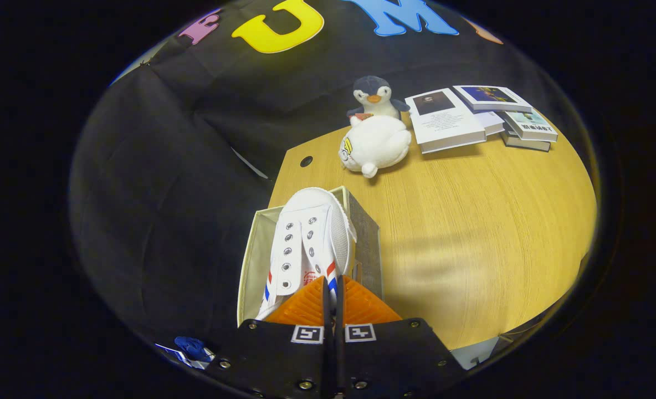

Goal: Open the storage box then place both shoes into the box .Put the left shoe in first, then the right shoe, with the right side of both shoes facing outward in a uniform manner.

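Observation:
A white canvas shoe (pixel 311 238) with red and blue side stripes hangs just ahead of my fingers, toe pointing away from me. My gripper (pixel 331 291) is shut on the shoe's right side wall near the collar, and the fingertips nearly meet. The shoe sits over the open storage box (pixel 365 233), a grey fabric box with a cream lining (pixel 253 249), and its lower part is inside the walls. The box stands at the near left corner of the wooden table (pixel 472 233). The shoe hides the box's floor.
Beyond the box lie a white plush toy (pixel 377 147) and a penguin plush (pixel 373 97). A spread of books (pixel 472 116) lies at the table's far right. A round cable hole (pixel 306 161) is near the table's left edge.

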`<state>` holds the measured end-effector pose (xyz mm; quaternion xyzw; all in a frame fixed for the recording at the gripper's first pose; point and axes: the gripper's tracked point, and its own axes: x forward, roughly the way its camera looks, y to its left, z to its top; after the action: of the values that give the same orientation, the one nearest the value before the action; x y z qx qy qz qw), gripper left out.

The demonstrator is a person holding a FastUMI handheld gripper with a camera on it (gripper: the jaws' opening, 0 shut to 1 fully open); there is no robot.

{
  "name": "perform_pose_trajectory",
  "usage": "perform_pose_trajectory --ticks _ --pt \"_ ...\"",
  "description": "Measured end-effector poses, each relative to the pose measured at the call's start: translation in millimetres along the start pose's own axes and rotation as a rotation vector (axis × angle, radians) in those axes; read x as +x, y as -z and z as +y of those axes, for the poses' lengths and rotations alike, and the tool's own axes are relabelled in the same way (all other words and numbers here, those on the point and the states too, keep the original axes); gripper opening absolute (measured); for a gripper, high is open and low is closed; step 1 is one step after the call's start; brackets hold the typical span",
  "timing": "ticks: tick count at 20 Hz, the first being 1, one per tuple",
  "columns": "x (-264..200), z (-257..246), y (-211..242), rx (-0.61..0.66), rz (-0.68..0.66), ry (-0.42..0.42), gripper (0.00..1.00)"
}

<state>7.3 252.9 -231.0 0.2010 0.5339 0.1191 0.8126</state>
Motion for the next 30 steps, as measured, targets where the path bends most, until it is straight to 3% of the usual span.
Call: perform_pose_trajectory --ticks 8,10,13,19,30 --pt "22.4 9.5 16.0 -0.069 -0.014 0.040 0.01" --pt "16.2 14.2 0.5 -0.098 -0.086 0.026 0.24" --pt "-8.7 15.2 -30.6 -0.207 -0.189 0.042 1.00" --pt "-71.3 5.1 -63.7 -0.289 -0.344 0.032 0.98" --pt "-193.6 -91.7 -109.0 -0.307 -0.588 0.154 0.98"
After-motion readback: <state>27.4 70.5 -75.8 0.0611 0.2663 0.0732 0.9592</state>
